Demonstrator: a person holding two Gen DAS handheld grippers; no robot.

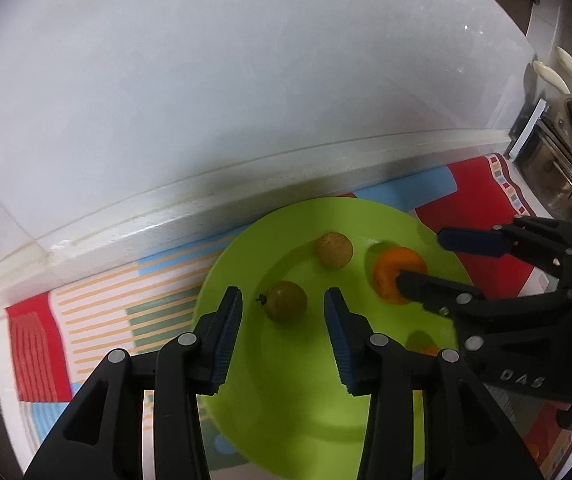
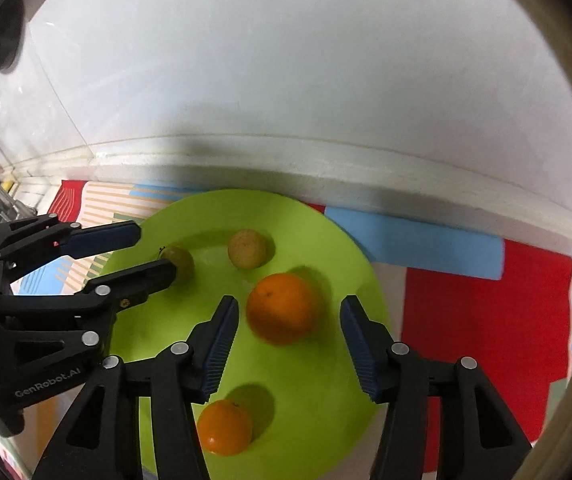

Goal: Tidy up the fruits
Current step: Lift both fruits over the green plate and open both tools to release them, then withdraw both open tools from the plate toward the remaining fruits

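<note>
Four round fruits sit on my smooth lime-green plate [image 2: 326,240], which rests on a striped, color-blocked mat [image 2: 486,312] on the counter. My left gripper [image 1: 283,312] is spread wide around a green-brown fruit [image 1: 286,301], untouched. My right gripper [image 2: 290,340], also released, brackets a glossy orange [image 2: 283,308]. "GenRobot.AI" is molded on the left gripper's black plastic body.

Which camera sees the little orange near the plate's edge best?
The right wrist view: the small orange shows whole on the green plate. In the left wrist view only a sliver peeks past the tongs.
</note>
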